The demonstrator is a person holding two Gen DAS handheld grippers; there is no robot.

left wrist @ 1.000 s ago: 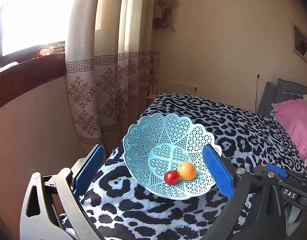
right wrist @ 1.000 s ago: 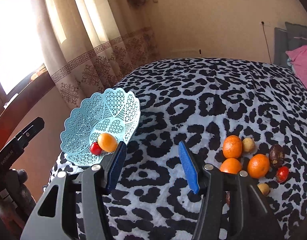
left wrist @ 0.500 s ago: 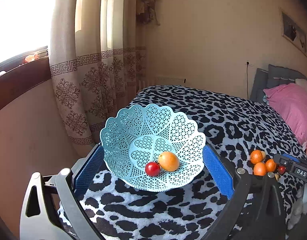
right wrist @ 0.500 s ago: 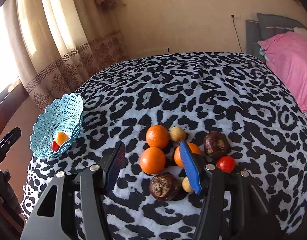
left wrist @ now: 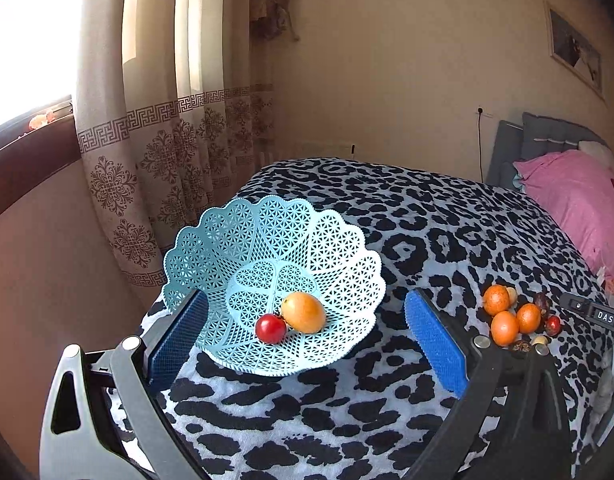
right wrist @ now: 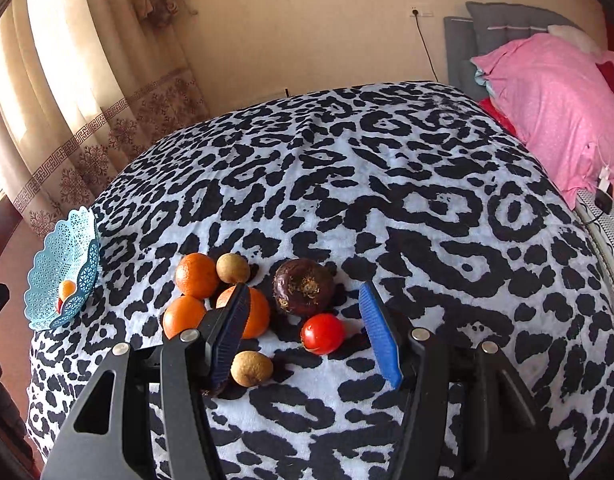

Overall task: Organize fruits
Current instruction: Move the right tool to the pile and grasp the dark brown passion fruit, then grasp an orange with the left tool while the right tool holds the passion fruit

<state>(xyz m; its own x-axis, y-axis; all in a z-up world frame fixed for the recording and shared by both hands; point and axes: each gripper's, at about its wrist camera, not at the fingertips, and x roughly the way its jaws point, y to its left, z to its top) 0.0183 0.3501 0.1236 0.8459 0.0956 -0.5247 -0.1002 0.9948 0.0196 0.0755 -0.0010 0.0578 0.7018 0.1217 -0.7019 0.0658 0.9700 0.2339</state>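
Observation:
A light blue lattice basket [left wrist: 339,272] sits near the bed's left edge and holds an orange-yellow fruit [left wrist: 303,312] and a small red tomato [left wrist: 270,328]. My left gripper [left wrist: 303,332] is open, its blue pads on either side of the basket's near part. On the bedspread lie three oranges [right wrist: 197,274], two small tan fruits [right wrist: 232,267], a dark purple fruit [right wrist: 304,287] and a red tomato [right wrist: 322,333]. My right gripper [right wrist: 307,322] is open over this pile, the tomato and purple fruit between its fingers. The basket [right wrist: 63,276] shows far left.
The bed is covered by a black-and-white leopard-print spread [right wrist: 387,184]. A pink pillow [right wrist: 547,96] lies at the right by a grey headboard. Patterned curtains [left wrist: 163,120] and a window sill stand left. The right gripper's body [left wrist: 599,316] shows at the right edge.
The right gripper has swung right from the basket to the fruit pile, now framing the tomato and purple fruit. The left gripper's view has turned right, and the basket sits further left in it.

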